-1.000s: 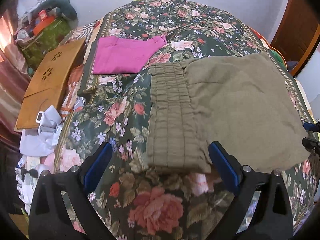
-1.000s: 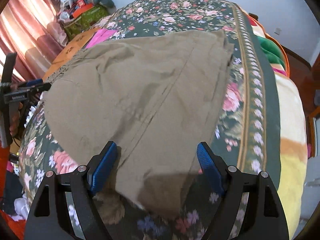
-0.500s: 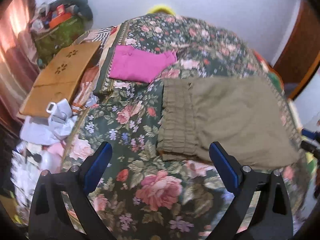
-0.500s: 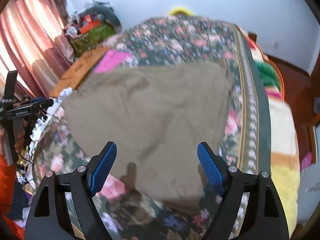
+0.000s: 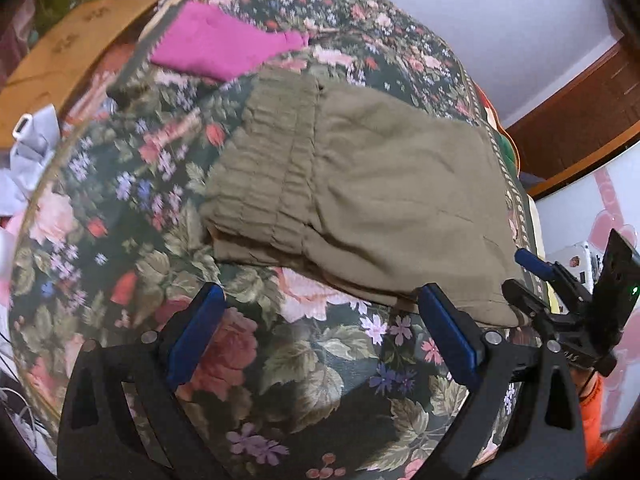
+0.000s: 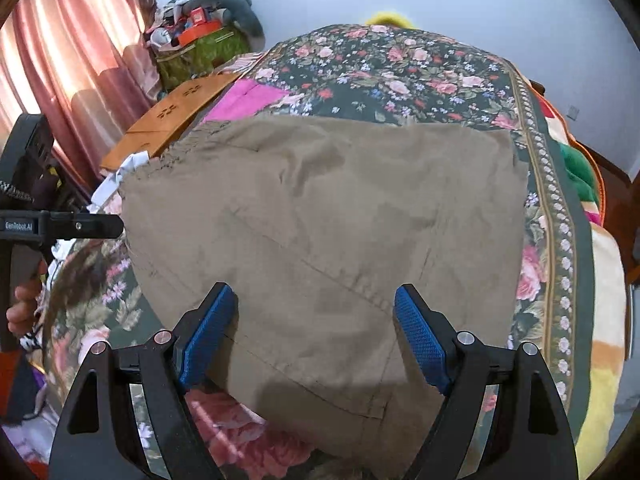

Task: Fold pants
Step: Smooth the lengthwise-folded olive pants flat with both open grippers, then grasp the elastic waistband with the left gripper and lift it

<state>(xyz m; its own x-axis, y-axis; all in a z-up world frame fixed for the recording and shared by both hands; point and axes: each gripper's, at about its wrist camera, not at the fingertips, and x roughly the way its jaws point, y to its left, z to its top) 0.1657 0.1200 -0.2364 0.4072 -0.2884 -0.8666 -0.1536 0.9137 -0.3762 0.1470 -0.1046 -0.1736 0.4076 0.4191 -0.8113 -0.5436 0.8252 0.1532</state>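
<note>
Both tongs released over the folded pants on the bed

Nearest, the left tongs (image 5: 316, 332) and the right tongs (image 6: 314, 332) stand wide apart and grasp nothing; beyond them the olive pants (image 6: 320, 220) lie folded on the floral bed (image 5: 120, 208), with a pink garment (image 5: 216, 46) farther behind.

pants (image 6: 320, 232) near hem apparently hidden, bedspread (image 5: 120, 184) blurred
</note>
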